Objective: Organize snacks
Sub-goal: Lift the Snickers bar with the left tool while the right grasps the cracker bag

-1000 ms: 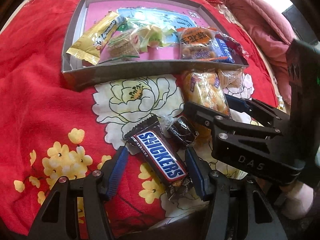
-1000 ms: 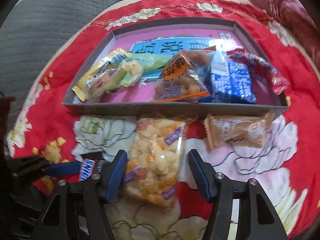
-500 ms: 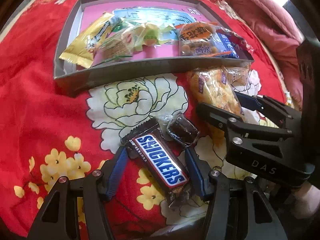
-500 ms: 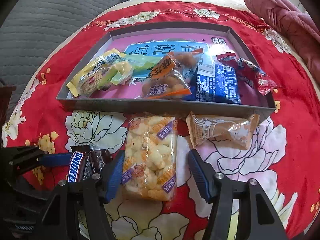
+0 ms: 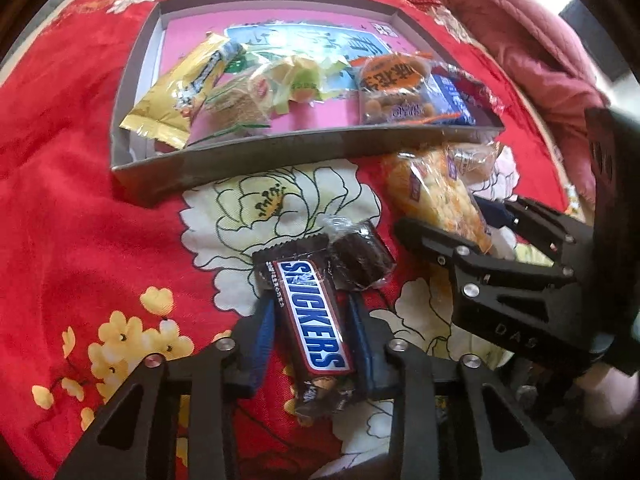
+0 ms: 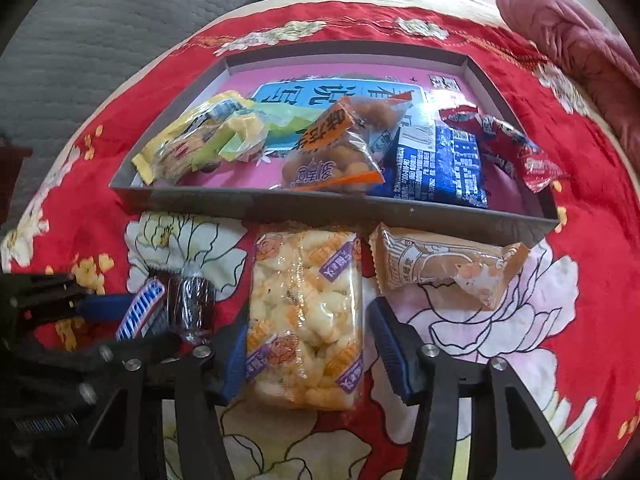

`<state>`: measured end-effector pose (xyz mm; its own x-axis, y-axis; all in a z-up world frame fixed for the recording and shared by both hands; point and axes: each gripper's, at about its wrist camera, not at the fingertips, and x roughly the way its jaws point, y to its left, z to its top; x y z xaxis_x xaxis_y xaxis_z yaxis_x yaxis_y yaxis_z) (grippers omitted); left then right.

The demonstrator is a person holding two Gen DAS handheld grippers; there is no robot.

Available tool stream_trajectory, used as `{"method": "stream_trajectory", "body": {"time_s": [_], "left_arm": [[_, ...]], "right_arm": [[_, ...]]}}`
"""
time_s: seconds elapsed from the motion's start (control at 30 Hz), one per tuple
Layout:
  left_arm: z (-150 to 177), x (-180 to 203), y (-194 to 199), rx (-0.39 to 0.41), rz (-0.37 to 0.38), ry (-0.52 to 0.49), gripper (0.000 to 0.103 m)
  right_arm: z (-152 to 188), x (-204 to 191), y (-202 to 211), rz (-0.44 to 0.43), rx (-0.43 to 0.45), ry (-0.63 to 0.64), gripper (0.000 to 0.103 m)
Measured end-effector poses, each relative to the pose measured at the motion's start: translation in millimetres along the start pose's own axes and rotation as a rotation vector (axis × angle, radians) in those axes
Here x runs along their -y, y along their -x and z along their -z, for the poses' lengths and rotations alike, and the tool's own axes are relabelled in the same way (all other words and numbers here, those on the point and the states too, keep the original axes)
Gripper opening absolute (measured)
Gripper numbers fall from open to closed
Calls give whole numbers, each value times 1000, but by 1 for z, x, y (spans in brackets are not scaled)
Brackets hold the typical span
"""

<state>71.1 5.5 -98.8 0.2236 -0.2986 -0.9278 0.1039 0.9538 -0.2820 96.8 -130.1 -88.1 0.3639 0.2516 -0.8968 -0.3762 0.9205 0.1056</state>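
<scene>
A grey box tray (image 5: 248, 160) (image 6: 256, 204) with a pink floor holds several snack packets. My left gripper (image 5: 314, 314) is shut on a Snickers bar (image 5: 316, 320), which also shows in the right wrist view (image 6: 142, 314). A small dark wrapped candy (image 5: 362, 254) (image 6: 192, 304) lies beside the bar. My right gripper (image 6: 306, 344) is open around a clear bag of yellow puffs (image 6: 306, 320) (image 5: 432, 196) on the cloth. A beige wrapped cake (image 6: 444, 268) lies to its right.
A red flowered cloth (image 5: 60, 220) (image 6: 580, 280) covers the surface. A pink quilt (image 5: 540, 52) lies at the far right. A grey cushion (image 6: 100, 32) lies beyond the cloth at the left. The right gripper's body (image 5: 520, 280) stands close to my left gripper's right side.
My left fingers have closed from open onto the Snickers bar. My right gripper has stayed open around the puff bag and drawn back a little.
</scene>
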Motion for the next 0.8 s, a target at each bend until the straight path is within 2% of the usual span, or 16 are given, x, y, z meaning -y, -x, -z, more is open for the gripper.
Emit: {"method": "stream_trajectory", "body": {"time_s": [0.1, 0.3, 0.53, 0.8], "left_arm": [[2, -3, 6, 3, 25, 10, 34], [2, 8, 16, 33, 34, -28, 32], [1, 6, 24, 53, 47, -18, 29], [1, 6, 45, 128, 37, -33, 29]], "right_arm": [[2, -4, 3, 1, 0, 19, 47], [4, 3, 12, -47, 9, -20, 46], [5, 15, 27, -118, 38, -103, 46], [1, 12, 43, -145, 94, -98, 46]]}}
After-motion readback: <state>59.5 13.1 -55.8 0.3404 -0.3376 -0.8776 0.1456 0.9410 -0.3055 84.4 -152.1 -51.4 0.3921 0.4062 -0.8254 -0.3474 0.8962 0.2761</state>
